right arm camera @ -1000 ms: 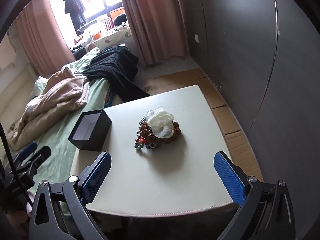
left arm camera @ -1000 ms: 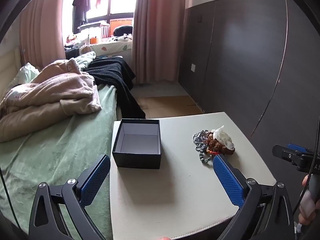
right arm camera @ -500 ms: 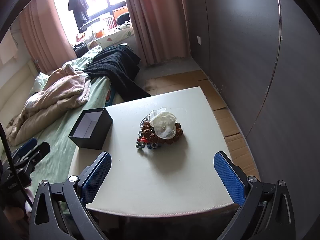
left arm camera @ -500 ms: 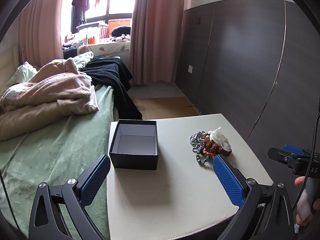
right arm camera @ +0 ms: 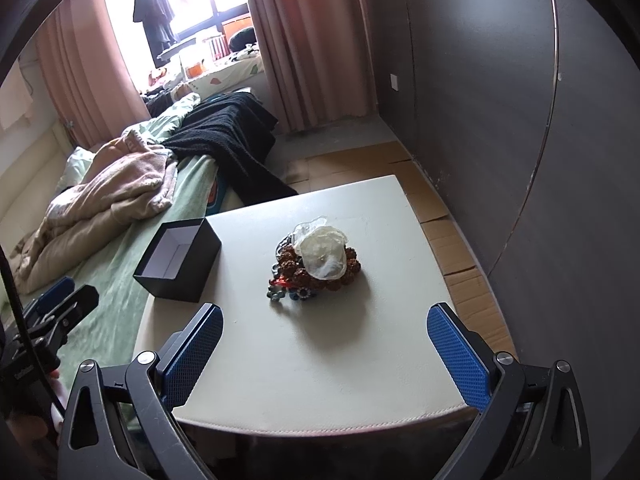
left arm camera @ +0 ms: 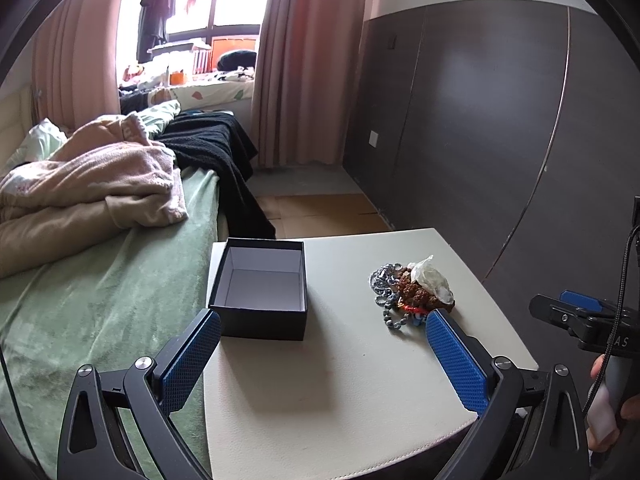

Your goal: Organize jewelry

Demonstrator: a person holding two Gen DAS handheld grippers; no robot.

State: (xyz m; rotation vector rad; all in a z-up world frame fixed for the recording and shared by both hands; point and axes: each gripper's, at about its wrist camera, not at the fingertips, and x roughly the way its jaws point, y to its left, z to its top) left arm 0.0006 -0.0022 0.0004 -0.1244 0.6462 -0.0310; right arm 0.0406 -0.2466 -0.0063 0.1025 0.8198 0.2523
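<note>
1. While nothing is picked up yet, the job looks like it is at its very start: the jewelry pile (right arm camera: pixel 314 264) sits in a heap near the middle of the tabletop (right arm camera: pixel 360 352), and the black box (right arm camera: pixel 178 260) at the left edge has nothing inside that I can see.

2. The pile has brown bumpy beads (left arm camera: pixel 416 292), a gray-blue bead string (left arm camera: pixel 384 280), a bit of red, and a white see-through bag (right arm camera: pixel 322 254) lying on top. They are all touching and tangled.

3. The left hand-held gripper (left arm camera: pixel 322 358) has its blue pads spread wide and holds nothing. It hangs over the near edge of the tabletop, with the box just past its left pad.

4. The right hand-held gripper (right arm camera: pixel 324 350) is spread wide too, and holds nothing. It points right at the pile from the near edge.

5. I think the next move is to go down to the pile and pinch just one piece. That could be tricky, because the strings may pull each other along.

6. The box is open on top, so a piece can drop straight in.
</note>
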